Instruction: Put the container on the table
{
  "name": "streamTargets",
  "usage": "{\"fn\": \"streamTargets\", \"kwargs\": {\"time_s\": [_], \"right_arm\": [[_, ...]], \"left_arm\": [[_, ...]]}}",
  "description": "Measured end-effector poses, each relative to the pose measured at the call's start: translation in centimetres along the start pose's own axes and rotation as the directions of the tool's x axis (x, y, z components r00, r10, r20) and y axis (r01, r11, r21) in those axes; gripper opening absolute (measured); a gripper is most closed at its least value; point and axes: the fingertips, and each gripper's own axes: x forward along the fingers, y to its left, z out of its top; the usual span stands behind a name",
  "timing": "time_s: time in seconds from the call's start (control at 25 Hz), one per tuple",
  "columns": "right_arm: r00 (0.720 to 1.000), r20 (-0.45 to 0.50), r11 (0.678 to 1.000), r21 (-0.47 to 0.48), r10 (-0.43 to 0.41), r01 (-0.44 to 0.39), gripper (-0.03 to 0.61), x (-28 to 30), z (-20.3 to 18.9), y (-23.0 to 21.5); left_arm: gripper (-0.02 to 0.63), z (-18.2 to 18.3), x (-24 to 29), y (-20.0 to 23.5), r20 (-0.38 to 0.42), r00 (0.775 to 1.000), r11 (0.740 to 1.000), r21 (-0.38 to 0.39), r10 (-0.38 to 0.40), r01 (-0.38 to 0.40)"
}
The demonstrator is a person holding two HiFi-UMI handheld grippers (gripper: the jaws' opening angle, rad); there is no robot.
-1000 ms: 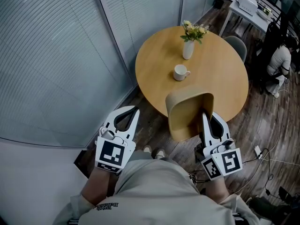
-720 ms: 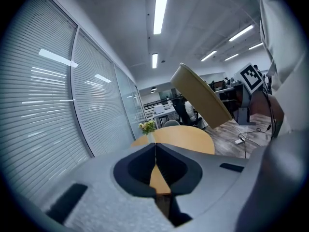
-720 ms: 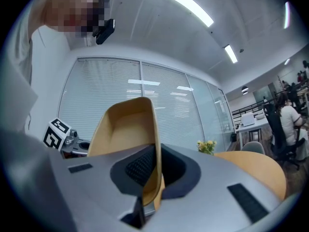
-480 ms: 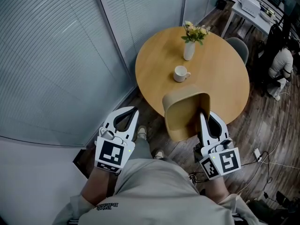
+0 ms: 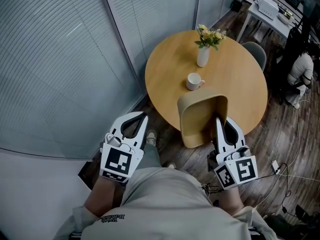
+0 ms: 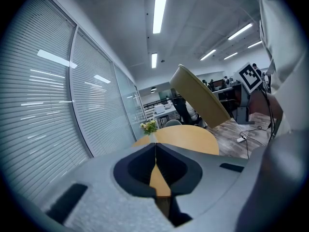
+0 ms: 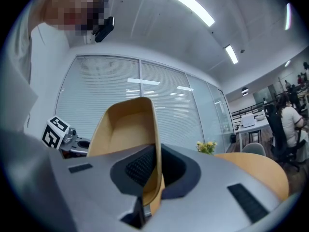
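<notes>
A tan, open container (image 5: 201,118) is held in the air over the near edge of the round wooden table (image 5: 235,79), its hollow side facing me. My right gripper (image 5: 219,122) is shut on its right wall, and in the right gripper view that thin wall (image 7: 155,144) runs between the jaws. The same container (image 6: 199,95) shows tilted at the upper right of the left gripper view. My left gripper (image 5: 138,117) is shut with nothing in it and hangs left of the container, over the floor.
On the table stand a white cup (image 5: 194,81) and a white vase of flowers (image 5: 203,54). Glass walls with blinds (image 5: 60,59) run along the left. A grey chair (image 5: 255,51) sits behind the table, a person (image 5: 300,69) sits at far right, and cables (image 5: 280,169) lie on the floor.
The container and my right gripper have shifted slightly, staying near the table's near edge. My left gripper has hardly moved. A foot has stepped forward beneath me.
</notes>
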Motion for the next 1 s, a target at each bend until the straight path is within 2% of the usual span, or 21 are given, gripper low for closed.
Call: {"fn": "streamTargets", "kwargs": {"time_s": [0.16, 0.44, 0.64, 1.0], "right_arm": [[0.999, -0.032, 0.999, 0.035, -0.010, 0.011, 0.032, 1.4, -1.2, -0.5], [0.998, -0.046, 0.998, 0.034, -0.051, 0.053, 0.032, 4.4, -1.4, -1.1], [0.996, -0.068, 0.997, 0.029, -0.064, 0.066, 0.032, 7.9, -1.5, -1.3], [0.991, -0.087, 0.995, 0.013, -0.100, 0.101, 0.032, 15.5, -1.4, -1.0]], "left_arm": [[0.021, -0.3, 1.2, 0.7, 0.003, 1.000, 1.000, -0.012, -0.016, 0.016], [0.021, -0.8, 3.6, 3.6, 0.008, 0.999, 0.999, -0.012, -0.046, 0.047], [0.021, -1.0, 5.5, 7.0, 0.045, 0.995, 0.985, -0.140, -0.090, 0.096], [0.021, -2.1, 9.6, 14.3, 0.036, 0.995, 0.989, -0.108, -0.095, 0.099]]}}
